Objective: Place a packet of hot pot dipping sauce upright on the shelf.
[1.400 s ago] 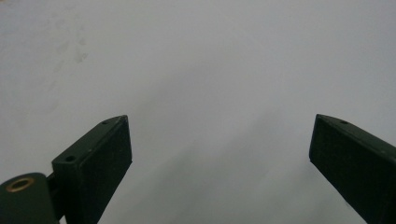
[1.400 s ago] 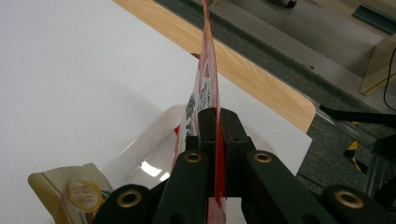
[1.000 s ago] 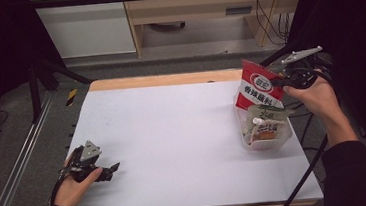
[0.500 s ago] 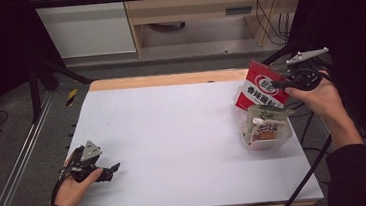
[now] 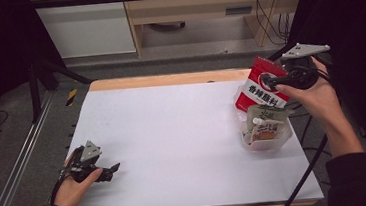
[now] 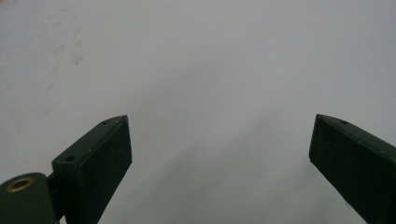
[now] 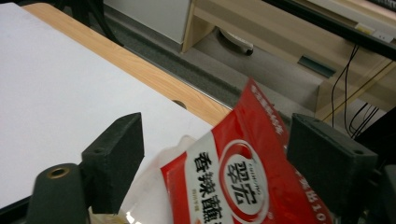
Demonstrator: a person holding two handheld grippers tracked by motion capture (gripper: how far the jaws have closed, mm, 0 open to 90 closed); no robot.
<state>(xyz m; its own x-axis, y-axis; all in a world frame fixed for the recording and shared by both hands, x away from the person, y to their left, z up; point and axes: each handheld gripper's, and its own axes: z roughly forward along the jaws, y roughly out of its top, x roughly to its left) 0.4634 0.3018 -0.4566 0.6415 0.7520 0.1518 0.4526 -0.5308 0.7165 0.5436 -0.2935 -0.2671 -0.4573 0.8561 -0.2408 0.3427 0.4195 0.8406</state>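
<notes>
Right gripper view: right gripper [image 7: 215, 154] jaws spread wide around a red packet [image 7: 247, 182] printed with Chinese characters; left gripper [image 6: 219, 154] spread, empty.

White table [image 5: 173, 134], wooden far edge. Near-left corner — left gripper [image 5: 110, 169] lay low on the surface, in a hand. Right side — clear tub [image 5: 269, 138] held a pale spouted pouch [image 5: 263, 123]; a red packet [image 5: 262, 83] stood tilted behind it, right gripper [image 5: 269, 81] at its top.
</notes>
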